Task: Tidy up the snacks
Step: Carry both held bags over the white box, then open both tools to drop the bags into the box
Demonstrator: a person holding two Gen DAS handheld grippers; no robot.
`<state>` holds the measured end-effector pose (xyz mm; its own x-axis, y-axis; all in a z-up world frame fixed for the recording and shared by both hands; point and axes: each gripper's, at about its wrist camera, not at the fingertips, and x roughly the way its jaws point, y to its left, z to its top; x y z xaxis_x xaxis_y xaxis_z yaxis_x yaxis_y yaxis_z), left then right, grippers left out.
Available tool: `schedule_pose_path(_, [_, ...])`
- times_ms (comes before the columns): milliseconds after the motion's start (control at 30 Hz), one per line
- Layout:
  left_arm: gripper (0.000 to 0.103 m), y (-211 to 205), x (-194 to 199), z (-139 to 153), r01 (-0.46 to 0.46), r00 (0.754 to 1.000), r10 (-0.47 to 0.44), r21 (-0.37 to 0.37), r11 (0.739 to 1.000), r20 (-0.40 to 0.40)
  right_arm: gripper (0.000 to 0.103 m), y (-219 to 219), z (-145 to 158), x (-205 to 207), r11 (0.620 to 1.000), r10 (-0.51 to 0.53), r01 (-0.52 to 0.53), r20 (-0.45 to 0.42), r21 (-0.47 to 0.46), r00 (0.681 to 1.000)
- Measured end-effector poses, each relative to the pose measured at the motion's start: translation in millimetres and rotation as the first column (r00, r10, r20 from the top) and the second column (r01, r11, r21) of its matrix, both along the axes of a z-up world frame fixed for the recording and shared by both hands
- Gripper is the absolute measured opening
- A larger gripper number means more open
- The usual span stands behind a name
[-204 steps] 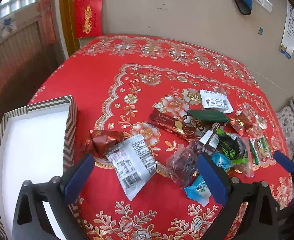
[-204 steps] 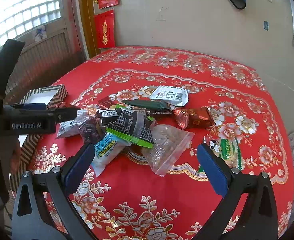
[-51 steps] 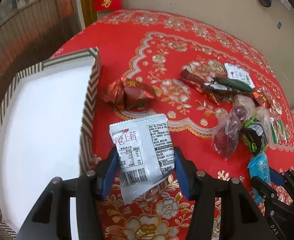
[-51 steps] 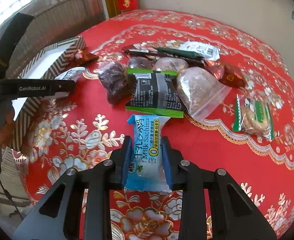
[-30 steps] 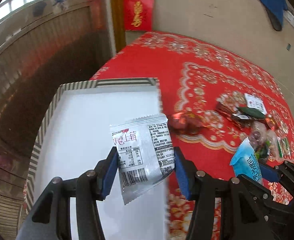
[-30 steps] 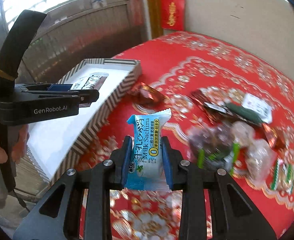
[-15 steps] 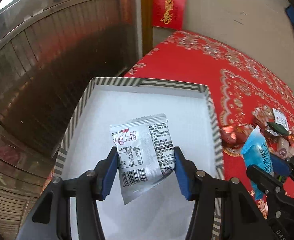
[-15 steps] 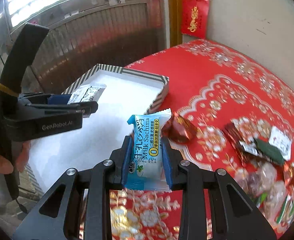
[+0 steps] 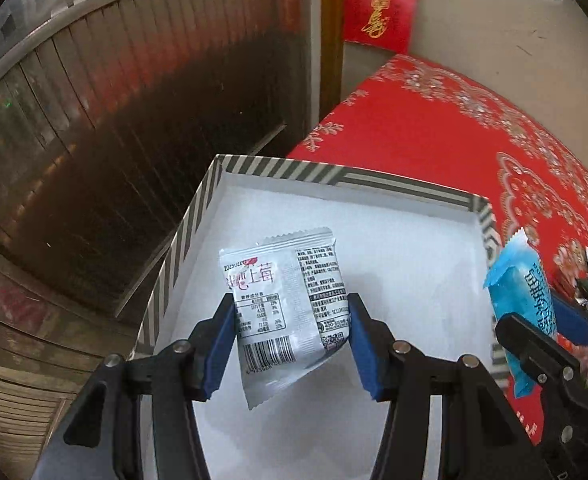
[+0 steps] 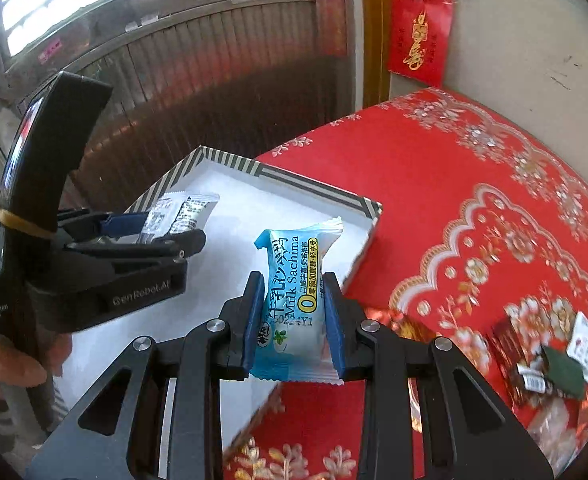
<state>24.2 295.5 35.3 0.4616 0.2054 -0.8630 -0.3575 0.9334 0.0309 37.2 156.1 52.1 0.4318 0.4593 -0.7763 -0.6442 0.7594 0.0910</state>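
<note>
My left gripper (image 9: 290, 336) is shut on a silver-white snack packet (image 9: 284, 304) and holds it above the white inside of the striped box (image 9: 334, 178). My right gripper (image 10: 294, 316) is shut on a blue Milk Sachima packet (image 10: 294, 280) and holds it over the box's right rim (image 10: 368, 216). The left gripper (image 10: 162, 236) with its packet (image 10: 186, 210) shows in the right wrist view. The blue packet (image 9: 522, 296) shows at the right of the left wrist view.
The box sits at the left edge of a table with a red floral cloth (image 10: 474, 208). Several snacks (image 10: 542, 360) lie in a pile on the cloth to the right. A dark slatted wall (image 9: 114, 120) stands beyond the table edge.
Both grippers have carried their packets left from the snack pile toward the box. The left packet now hangs deeper over the box, the blue packet has reached its rim.
</note>
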Motion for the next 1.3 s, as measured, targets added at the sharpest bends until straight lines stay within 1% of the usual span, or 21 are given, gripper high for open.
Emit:
schedule_pose_path(300, [0.056, 17.7, 12.6, -12.5, -0.046, 0.999, 0.046, -0.001, 0.999, -0.024, 0.028, 26.1, -10.5, 23.0, 1.000, 0.023, -0.023, -0.026, -0.008, 0.999])
schedule_pose_path(400, [0.056, 21.7, 14.8, -16.7, -0.057, 0.998, 0.057, -0.011, 0.998, -0.034, 0.028, 35.1, -16.9, 28.5, 0.999, 0.031, -0.032, -0.034, -0.026, 0.999])
schedule_pose_path(633, [0.056, 23.0, 14.2, -21.1, -0.060, 0.998, 0.060, 0.000, 0.998, -0.037, 0.028, 47.1, -33.6, 36.7, 0.997, 0.032, -0.036, -0.063, -0.065, 0.998])
schedule_pose_path(700, [0.058, 23.3, 15.7, -21.8, -0.060, 0.998, 0.060, 0.003, 0.998, -0.036, 0.028, 48.2, -38.2, 38.5, 0.997, 0.027, -0.032, -0.071, -0.076, 0.997])
schedule_pose_path(800, [0.059, 25.7, 15.9, -24.6, -0.068, 0.997, 0.066, -0.027, 0.997, -0.042, 0.028, 48.5, -40.6, 38.6, 0.997, 0.032, -0.037, -0.078, -0.069, 0.996])
schedule_pose_path(833, [0.061, 27.1, 14.9, -24.9, -0.075, 0.997, 0.074, -0.034, 0.997, -0.038, 0.028, 49.5, -40.8, 38.0, 0.996, 0.037, -0.043, -0.080, -0.073, 0.996])
schedule_pose_path(900, [0.065, 28.3, 13.0, -25.2, -0.082, 0.996, 0.080, -0.035, 0.996, -0.042, 0.032, 51.0, -40.8, 36.6, 0.996, 0.040, -0.046, -0.079, -0.073, 0.996])
schedule_pose_path(967, [0.074, 29.1, 11.4, -25.2, -0.084, 0.996, 0.082, -0.036, 0.996, -0.042, 0.032, 50.5, -40.6, 36.2, 0.997, 0.039, -0.044, -0.081, -0.070, 0.996])
schedule_pose_path(1033, [0.080, 28.7, 9.3, -24.4, -0.081, 0.996, 0.080, -0.035, 0.996, -0.037, 0.032, 48.6, -38.9, 34.9, 0.997, 0.033, -0.038, -0.082, -0.063, 0.996])
schedule_pose_path(1167, [0.084, 28.1, 2.7, -19.3, -0.091, 0.996, 0.090, -0.037, 0.995, -0.028, 0.032, 42.4, -31.0, 31.5, 0.999, 0.013, -0.016, -0.070, -0.046, 0.997])
schedule_pose_path(1300, [0.087, 18.5, -7.5, -7.8, -0.079, 0.997, 0.079, -0.013, 0.997, 0.004, 0.032, 29.8, -14.2, 17.7, 1.000, 0.001, -0.002, -0.019, -0.024, 1.000])
